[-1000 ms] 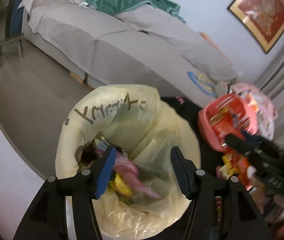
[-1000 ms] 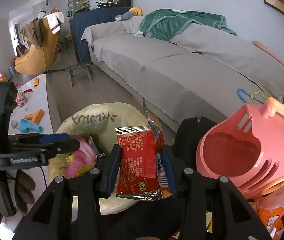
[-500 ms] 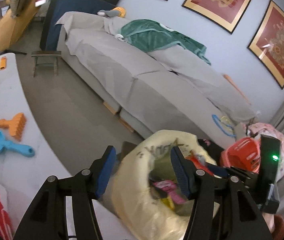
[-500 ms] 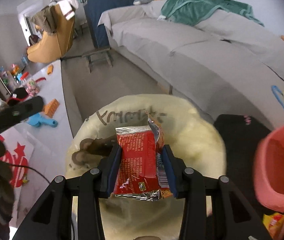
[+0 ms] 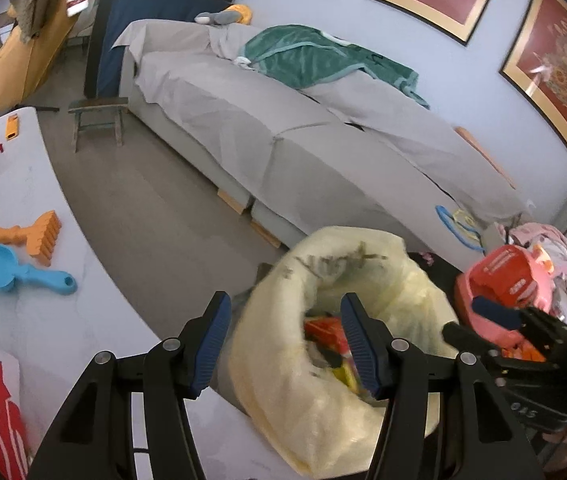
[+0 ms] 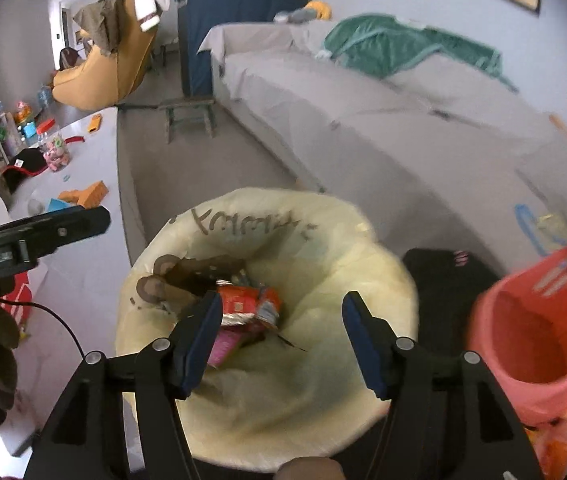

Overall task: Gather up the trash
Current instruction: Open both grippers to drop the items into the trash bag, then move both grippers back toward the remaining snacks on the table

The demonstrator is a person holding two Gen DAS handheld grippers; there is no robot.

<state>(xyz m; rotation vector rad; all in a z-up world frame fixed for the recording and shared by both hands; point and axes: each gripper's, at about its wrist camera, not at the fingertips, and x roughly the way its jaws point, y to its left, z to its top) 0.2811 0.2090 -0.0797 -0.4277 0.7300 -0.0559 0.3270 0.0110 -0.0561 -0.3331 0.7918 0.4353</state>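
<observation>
A crumpled red snack wrapper lies inside the open pale-yellow trash bag.

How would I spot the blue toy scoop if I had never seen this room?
Start at the long grey covered sofa and look across the floor to the white table. The blue plastic scoop lies there beside an orange plastic rake. It is the only blue, hollow-bladed toy on that table.

Thin translucent plastic trash bag
</observation>
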